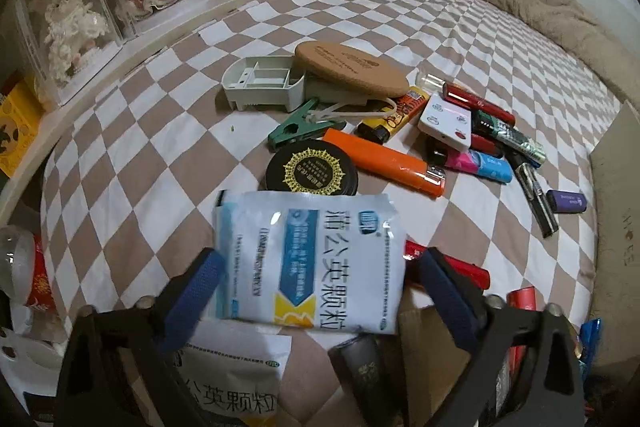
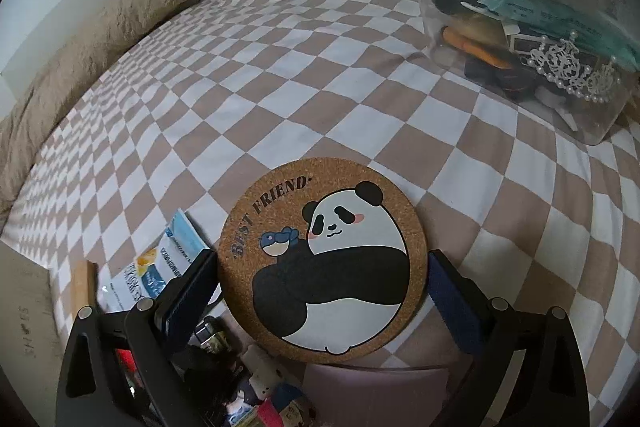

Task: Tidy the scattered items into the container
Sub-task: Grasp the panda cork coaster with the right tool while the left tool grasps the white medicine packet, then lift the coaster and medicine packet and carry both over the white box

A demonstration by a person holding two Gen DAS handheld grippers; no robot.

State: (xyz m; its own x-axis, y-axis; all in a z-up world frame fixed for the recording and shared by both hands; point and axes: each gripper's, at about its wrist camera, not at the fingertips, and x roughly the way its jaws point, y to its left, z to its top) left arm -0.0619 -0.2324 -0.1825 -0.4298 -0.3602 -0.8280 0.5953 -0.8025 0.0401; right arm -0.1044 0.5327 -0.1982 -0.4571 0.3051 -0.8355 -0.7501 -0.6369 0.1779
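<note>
Holding, right gripper: one round cork coaster printed with a panda, clamped edge to edge between my widely spread jaws and lifted off the checkered bedsheet.

Straddling, left gripper: one white medicine sachet with blue panel. Both blue pads stand at its side edges; I cannot tell whether they press yet.

Container: clear plastic bin, already part filled (tiara, dark oddments), standing toward the bed's far right edge in the right wrist view.

Still loose at mid-bed: orange lighter, black round tin, green clip, yellow lighter, white divided tray, second cork mat, purple USB stick.

Handling note, my judgement: the sachet is thin and limp, so I should squeeze squarely across its middle, lift straight up to clear the tin's rim, and avoid snagging the red item beside my pad. The coaster should go into the bin tilted, released low.
</note>
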